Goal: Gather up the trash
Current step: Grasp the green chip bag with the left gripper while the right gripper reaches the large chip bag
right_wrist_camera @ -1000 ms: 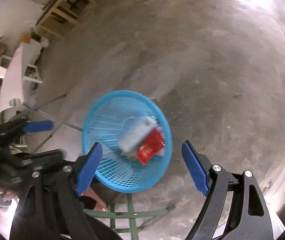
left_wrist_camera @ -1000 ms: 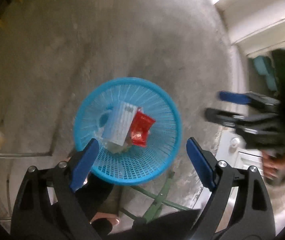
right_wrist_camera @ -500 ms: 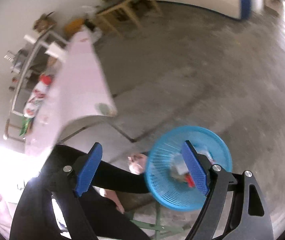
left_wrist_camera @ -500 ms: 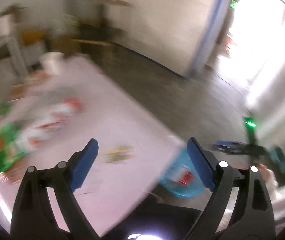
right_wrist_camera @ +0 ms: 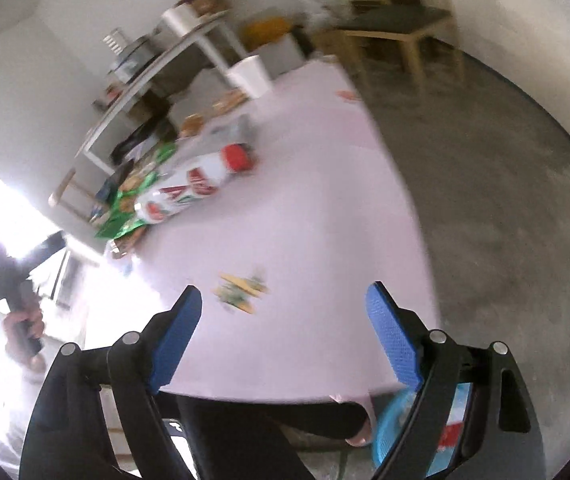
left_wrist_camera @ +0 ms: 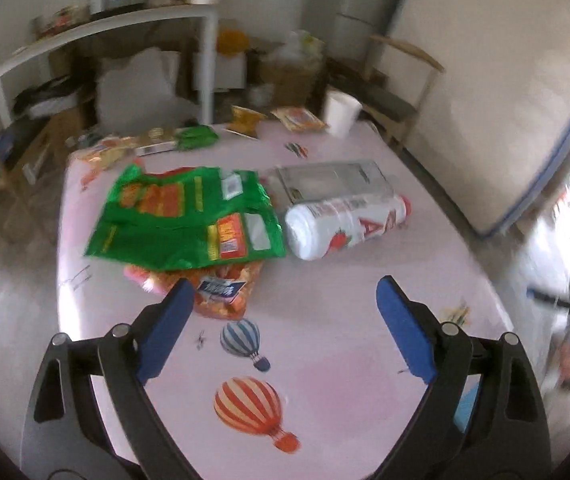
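My left gripper (left_wrist_camera: 285,286) hangs open and empty over a pink table (left_wrist_camera: 325,360). Beyond it lie a green snack bag (left_wrist_camera: 189,220), an orange wrapper (left_wrist_camera: 221,288) tucked under the bag by my left finger, a white bottle (left_wrist_camera: 345,220) on its side and a clear plastic box (left_wrist_camera: 333,180). My right gripper (right_wrist_camera: 285,292) is over the table's near corner, its jaws opening with nothing between them. A small yellow-green wrapper (right_wrist_camera: 243,292) lies on the table just ahead of it. The blue trash basket (right_wrist_camera: 393,432) shows on the floor behind its right finger.
A white cup (left_wrist_camera: 341,114) and more wrappers (left_wrist_camera: 299,118) sit at the table's far edge. Shelves and wooden chairs stand behind. Concrete floor (right_wrist_camera: 505,200) lies to the right. A person's black-clad leg (right_wrist_camera: 245,420) is under the table edge.
Both grippers have swung up from above the blue basket on the floor to face the table top. Both stayed open and empty.
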{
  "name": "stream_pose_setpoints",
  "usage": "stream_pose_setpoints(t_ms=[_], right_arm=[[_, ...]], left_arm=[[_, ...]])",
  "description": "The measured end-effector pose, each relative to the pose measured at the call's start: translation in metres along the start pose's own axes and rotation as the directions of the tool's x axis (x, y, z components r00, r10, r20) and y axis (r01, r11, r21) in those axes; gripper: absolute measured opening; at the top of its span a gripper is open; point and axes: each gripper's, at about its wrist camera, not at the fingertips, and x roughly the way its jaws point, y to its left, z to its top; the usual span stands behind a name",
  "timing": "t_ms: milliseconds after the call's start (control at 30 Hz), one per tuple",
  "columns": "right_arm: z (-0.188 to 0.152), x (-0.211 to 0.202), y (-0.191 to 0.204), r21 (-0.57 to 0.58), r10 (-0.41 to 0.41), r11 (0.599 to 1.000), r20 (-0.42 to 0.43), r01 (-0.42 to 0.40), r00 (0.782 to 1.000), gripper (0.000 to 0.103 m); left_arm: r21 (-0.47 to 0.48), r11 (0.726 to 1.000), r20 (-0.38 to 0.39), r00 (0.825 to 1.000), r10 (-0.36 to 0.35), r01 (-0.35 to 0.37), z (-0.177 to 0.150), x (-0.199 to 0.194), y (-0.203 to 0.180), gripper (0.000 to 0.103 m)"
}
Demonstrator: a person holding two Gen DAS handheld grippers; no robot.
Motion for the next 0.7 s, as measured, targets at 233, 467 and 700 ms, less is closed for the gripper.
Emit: stream_pose_setpoints(t_ms=[233, 467, 700], right_arm=[[0.024, 0.035, 0.053, -0.089, 0.045, 0.995, -0.037, -0.048, 0.998, 0.082], [0.046, 0.062, 0.082, -0.127, 0.07, 0.989, -0.065, -0.077, 0.995, 0.082], [0.052, 0.077, 0.101, -0.133, 0.072, 0.988, -0.084, -0.083, 0.994, 0.082]], left_arm=[[-0.021, 0.998, -0.053, 0.997, 0.055, -0.056, 0.007, 0.052, 0.042, 0.088], [-0.43, 0.892, -0.021, 0.989, 0.145, -0.14, 0.005, 0.063, 0.18, 0.089], [-0.544, 0.836, -0.067, 0.997, 0.043, -0.072, 0.003, 0.098, 0.238, 0.063]])
